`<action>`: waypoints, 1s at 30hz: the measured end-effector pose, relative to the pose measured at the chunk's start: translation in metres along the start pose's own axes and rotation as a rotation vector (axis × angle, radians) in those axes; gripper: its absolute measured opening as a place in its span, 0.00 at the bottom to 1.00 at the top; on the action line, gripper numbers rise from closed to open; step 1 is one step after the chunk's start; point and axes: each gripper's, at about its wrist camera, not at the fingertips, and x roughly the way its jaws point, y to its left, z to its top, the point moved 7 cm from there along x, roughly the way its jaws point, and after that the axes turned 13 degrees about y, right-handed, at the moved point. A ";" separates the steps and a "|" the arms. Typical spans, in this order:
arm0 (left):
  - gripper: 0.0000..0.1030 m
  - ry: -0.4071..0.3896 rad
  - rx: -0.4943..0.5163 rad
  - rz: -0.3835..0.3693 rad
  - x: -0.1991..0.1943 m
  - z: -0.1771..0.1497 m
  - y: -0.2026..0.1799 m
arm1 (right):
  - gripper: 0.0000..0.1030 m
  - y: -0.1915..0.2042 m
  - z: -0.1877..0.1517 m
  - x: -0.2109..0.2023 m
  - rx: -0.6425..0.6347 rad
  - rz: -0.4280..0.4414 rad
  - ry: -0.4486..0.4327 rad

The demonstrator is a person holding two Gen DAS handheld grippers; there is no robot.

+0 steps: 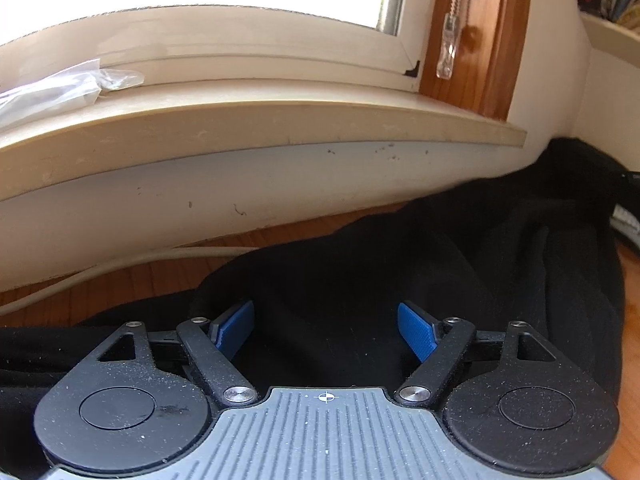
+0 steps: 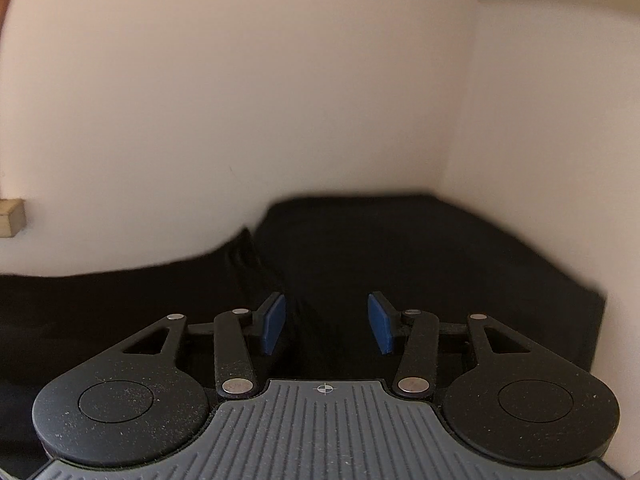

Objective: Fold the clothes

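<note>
A black garment point(image 1: 440, 248) lies spread over the wooden table point(image 1: 140, 280), bunched in soft folds and running back against the cream wall point(image 1: 200, 192) under the windowsill point(image 1: 260, 120). The left gripper point(image 1: 326, 330) sits low over the fabric, blue pads point(image 1: 236, 326) spread wide, nothing between them but cloth lying underneath. A white cable point(image 1: 120, 266) trails along the wall's foot, and a crumpled clear plastic bag point(image 1: 60, 88) rests on the sill. From the right wrist view, the right gripper point(image 2: 327, 322) is also parted, holding nothing, poised above the black garment point(image 2: 420, 248) where it fills a wall corner point(image 2: 460, 140).
</note>
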 end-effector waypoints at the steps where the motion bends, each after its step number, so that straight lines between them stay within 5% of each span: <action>1: 0.79 0.000 -0.001 -0.001 0.000 0.000 0.000 | 0.46 -0.001 -0.007 -0.002 0.007 0.012 -0.001; 7: 0.79 -0.002 -0.008 -0.009 0.000 -0.001 0.001 | 0.45 0.023 -0.021 -0.014 -0.012 0.088 -0.029; 12: 0.80 0.000 -0.007 -0.008 0.000 -0.002 0.001 | 0.48 0.041 -0.045 -0.010 -0.021 0.027 0.048; 15: 0.80 0.000 -0.006 -0.009 0.000 -0.001 0.002 | 0.60 0.031 -0.048 -0.002 0.037 -0.011 0.039; 22: 0.80 -0.001 -0.006 -0.011 0.001 -0.001 0.003 | 0.60 0.022 -0.037 0.021 0.076 0.037 -0.015; 23: 0.80 -0.001 -0.005 -0.011 0.001 -0.001 0.003 | 0.57 0.024 -0.036 0.024 0.063 0.032 -0.017; 26: 0.80 0.000 -0.005 -0.011 0.001 -0.001 0.003 | 0.23 0.027 -0.029 0.033 0.040 0.032 -0.020; 30: 0.80 0.001 -0.004 -0.011 0.001 -0.001 0.003 | 0.33 0.033 -0.019 0.046 0.009 0.031 -0.023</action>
